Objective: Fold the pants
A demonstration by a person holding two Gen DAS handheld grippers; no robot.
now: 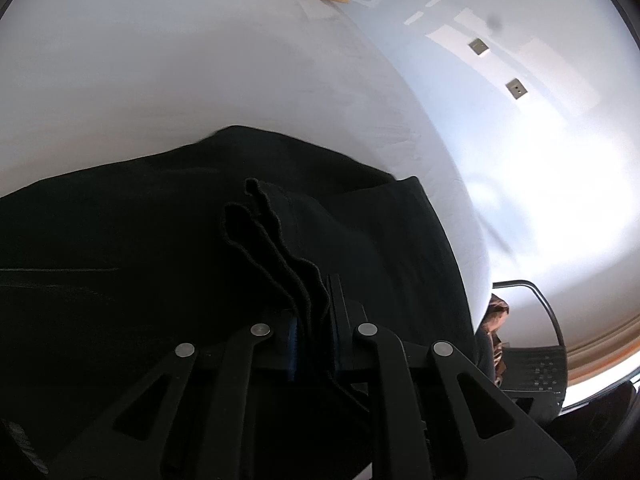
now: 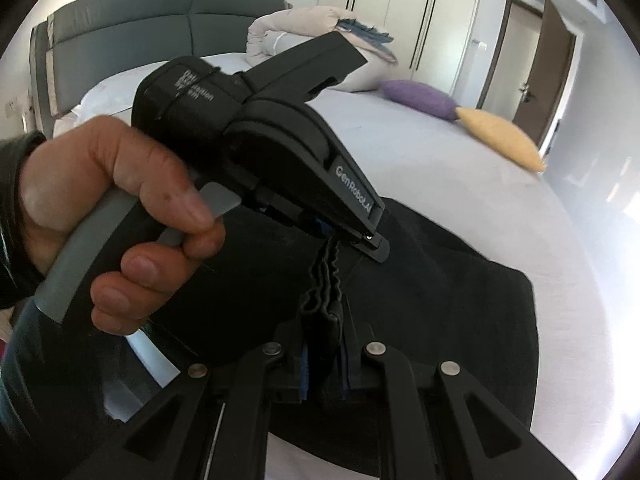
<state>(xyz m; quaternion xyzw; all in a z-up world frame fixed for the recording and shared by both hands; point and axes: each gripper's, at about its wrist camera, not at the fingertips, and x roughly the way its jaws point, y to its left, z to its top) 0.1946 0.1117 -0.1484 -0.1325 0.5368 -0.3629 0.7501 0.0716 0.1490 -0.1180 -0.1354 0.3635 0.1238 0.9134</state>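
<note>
While clamped on the same bunched edge of black pants (image 2: 420, 300), left gripper (image 2: 340, 236) and right gripper (image 2: 324, 360) close together, jaws pinching folded layers. Pants draped over white bed (image 2: 460, 184), near its edge. Yellow pillow (image 2: 500, 136) and purple pillow (image 2: 420, 98) beyond, well apart from cloth.
</note>
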